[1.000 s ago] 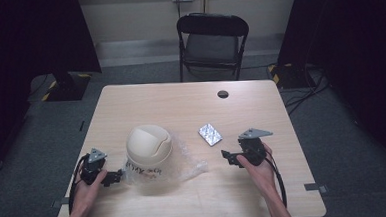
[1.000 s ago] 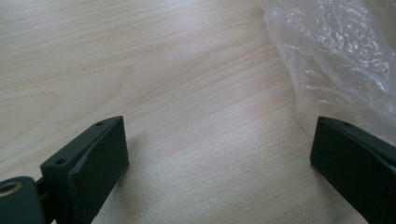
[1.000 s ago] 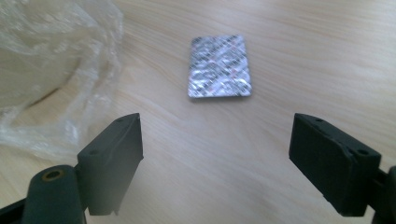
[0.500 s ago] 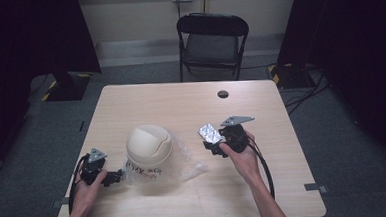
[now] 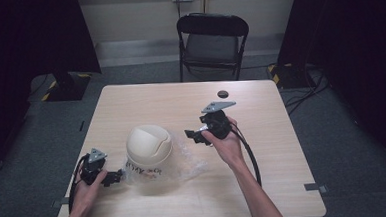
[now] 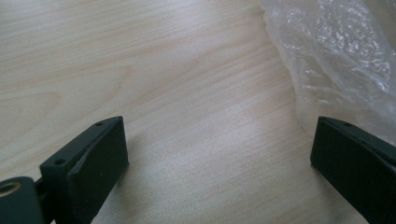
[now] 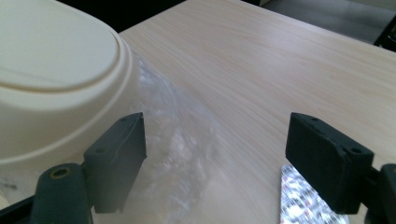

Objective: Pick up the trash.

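At the left edge of the pale wooden table (image 5: 145, 103), the left hand-held gripper (image 5: 115, 176) rested low with its jaws wide apart and nothing between them, just beside the crinkled clear plastic bag (image 6: 336, 60) that spread from under the cream domed plastic bin with a swing lid (image 5: 149, 150). The bin stood upright near the table's front middle, dark lettering on its lower wall. To its right, the right hand-held gripper (image 5: 195, 136) hovered with its jaws also spread and empty, straddling a small silvery foil packet (image 7: 308, 203) that lay flat on the table just beside the bag's edge; whether a jaw touched it could not be told. To take the packet well, the right gripper would likely need to drop until both jaw tips met the table, keep the loose plastic out of the closing gap, and pinch the thin foil by opposite edges rather than pressing it flat.
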The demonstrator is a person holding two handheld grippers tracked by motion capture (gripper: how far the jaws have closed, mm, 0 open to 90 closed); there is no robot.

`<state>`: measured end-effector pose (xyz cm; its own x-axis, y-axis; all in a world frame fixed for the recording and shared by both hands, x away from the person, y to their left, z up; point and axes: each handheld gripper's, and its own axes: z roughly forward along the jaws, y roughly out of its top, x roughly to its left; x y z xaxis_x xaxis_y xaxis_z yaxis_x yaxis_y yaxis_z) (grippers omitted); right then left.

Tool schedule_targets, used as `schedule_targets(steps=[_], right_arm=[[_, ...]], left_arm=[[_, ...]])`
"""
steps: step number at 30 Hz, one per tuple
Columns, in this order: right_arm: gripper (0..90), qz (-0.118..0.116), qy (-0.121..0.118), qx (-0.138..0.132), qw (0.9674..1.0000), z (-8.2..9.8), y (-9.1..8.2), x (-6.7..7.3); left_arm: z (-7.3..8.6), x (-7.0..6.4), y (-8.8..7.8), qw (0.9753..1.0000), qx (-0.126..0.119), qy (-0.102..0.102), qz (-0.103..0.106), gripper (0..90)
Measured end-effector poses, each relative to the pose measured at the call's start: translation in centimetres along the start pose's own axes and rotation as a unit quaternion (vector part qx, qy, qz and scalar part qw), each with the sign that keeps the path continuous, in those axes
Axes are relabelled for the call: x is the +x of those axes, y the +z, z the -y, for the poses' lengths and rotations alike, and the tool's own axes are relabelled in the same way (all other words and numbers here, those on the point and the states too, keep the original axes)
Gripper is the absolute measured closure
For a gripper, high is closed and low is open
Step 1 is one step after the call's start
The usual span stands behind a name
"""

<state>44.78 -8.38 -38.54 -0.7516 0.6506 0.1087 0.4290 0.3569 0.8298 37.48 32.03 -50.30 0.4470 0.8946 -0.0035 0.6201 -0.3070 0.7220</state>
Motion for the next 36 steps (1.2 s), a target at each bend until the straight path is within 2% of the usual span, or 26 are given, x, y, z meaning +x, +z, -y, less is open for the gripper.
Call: schedule_targets(steps=[5,10,11,13,14,17,23,32,36], right_arm=[[19.4,-0.023,-0.015,-0.005,0.9996,-2.5,1.0,1.2],[18.3,-0.04,-0.025,-0.007,0.9989,-4.1,1.6,1.8],[18.0,-0.052,-0.03,-0.004,0.9982,-4.9,2.2,2.1],[17.9,-0.054,-0.03,-0.001,0.9981,-5.1,2.3,2.2],[17.8,-0.062,-0.034,0.0,0.9975,-5.8,2.9,2.5],[17.6,-0.071,-0.04,0.007,0.9966,-6.5,3.8,3.0],[17.7,-0.078,-0.048,0.028,0.9954,-6.3,5.3,3.6],[17.9,-0.082,-0.053,0.051,0.9939,-6.0,6.6,3.6],[17.6,-0.091,-0.053,0.064,0.9923,-5.8,7.3,3.5]], left_arm=[[0.0,0.0,0.0,1.0,0.0,-0.001,0.001,3.4],[0.0,0.0,0.0,1.0,0.0,0.0,0.0,3.4],[0.0,0.0,0.0,1.0,0.0,-0.001,0.0,3.4],[0.0,0.0,0.0,1.0,0.0,0.0,0.001,3.4],[0.0,0.0,0.0,1.0,0.0,0.0,0.0,3.4],[0.0,0.0,0.0,1.0,0.0,-0.001,0.0,3.5],[0.0,0.0,0.0,1.0,0.0,-0.001,0.001,3.4],[0.0,0.0,0.0,1.0,0.0,-0.001,0.001,3.4],[0.0,0.0,0.0,1.0,0.0,-0.001,0.001,3.4]])
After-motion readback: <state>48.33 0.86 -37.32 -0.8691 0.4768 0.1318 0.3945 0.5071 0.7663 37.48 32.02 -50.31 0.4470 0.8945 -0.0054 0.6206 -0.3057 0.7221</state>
